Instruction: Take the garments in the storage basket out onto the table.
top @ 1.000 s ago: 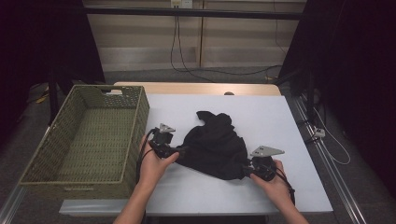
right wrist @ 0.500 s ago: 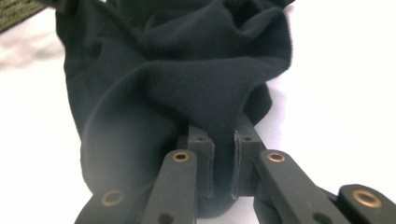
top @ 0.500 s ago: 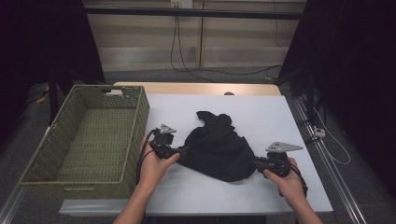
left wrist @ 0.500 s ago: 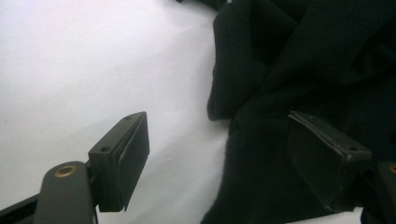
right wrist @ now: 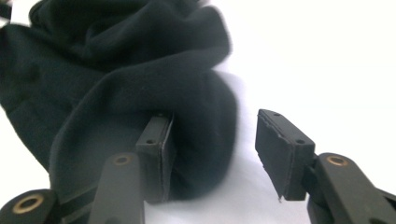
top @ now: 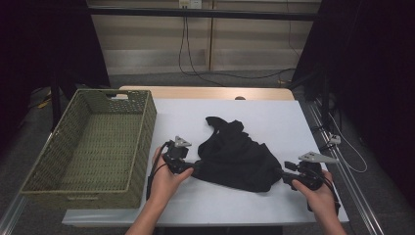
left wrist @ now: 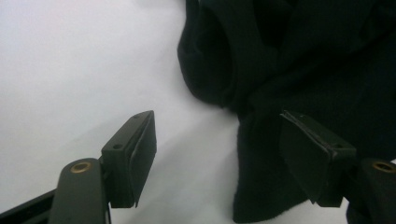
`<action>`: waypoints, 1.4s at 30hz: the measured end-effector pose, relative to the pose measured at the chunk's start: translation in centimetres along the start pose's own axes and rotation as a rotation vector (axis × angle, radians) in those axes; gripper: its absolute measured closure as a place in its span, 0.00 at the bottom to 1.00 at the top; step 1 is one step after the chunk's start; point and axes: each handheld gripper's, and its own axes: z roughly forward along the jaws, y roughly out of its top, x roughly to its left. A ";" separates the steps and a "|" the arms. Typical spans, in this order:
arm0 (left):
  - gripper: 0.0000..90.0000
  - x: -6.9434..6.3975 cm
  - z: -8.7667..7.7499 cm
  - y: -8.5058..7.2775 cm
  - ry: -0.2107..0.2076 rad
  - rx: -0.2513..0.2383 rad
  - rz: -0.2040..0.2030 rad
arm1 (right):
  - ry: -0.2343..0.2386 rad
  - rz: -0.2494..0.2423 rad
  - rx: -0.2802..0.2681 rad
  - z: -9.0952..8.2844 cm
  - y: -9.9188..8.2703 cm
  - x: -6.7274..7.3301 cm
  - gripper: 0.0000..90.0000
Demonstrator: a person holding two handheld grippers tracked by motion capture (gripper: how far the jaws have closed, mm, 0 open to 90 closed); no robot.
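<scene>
I see a black garment [top: 236,156] crumpled on the white table [top: 274,117], near the front edge, right of a green woven basket [top: 93,147] that hangs partly off the table's left side. My left gripper [top: 188,169] sits at the garment's left edge; in the left gripper view [left wrist: 217,154] its jaws are spread, one over bare table, the other over the cloth's hem. My right gripper [top: 284,177] is at the garment's right edge; in the right gripper view [right wrist: 215,154] the jaws stand apart with a fold of fabric bulging between them. That fold looks unclamped, though motion blur makes contact uncertain
</scene>
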 end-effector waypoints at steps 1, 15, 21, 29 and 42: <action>0.33 -0.1 0.3 -0.2 -0.005 0.014 -0.003 | -0.015 -0.005 0.004 -0.3 -0.2 -0.1 0.51; 0.97 -2.1 -0.4 0.1 -0.090 0.132 -0.058 | 0.000 -0.097 0.141 1.8 -1.4 3.5 0.89; 0.98 -1.5 -3.0 0.1 -0.080 0.082 -0.086 | 0.066 -0.098 0.139 0.0 -1.2 3.2 0.94; 0.98 -0.5 -5.8 -0.2 -0.054 0.045 -0.125 | 0.037 -0.095 0.091 -4.7 -1.7 1.2 0.94; 0.98 -1.1 -7.3 -1.1 -0.098 0.076 -0.158 | 0.128 -0.159 0.035 -7.2 -2.0 2.4 0.58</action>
